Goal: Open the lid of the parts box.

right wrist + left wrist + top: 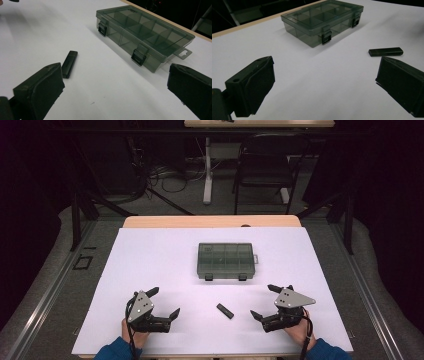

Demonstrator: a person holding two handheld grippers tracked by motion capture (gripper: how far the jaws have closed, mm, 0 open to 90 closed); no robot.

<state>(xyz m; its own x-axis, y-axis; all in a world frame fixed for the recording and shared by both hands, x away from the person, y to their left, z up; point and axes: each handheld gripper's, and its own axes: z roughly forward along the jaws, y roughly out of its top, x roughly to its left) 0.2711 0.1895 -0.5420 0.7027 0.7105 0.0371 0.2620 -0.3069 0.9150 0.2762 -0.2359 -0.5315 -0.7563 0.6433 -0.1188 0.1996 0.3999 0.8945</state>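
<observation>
A smoky, see-through compartment box [226,261] sits shut in the middle of the white table [150,260], its two latches toward me. A small black stick [225,311] lies flat in front of it, between my hands. My left gripper [164,302] rests at the near left, open and empty, angled toward the box [322,22], with the stick [385,51] just beyond its right jaw. My right gripper [263,301] rests at the near right, open and empty. In its view the stick [69,63] lies by the left jaw and the box [145,32] is ahead.
The white sheet covers a wooden tabletop whose far edge [210,221] shows. Beyond it stand a black chair [265,165], a white table leg [207,170] and cables on the floor. Bare white surface lies on both sides of the box.
</observation>
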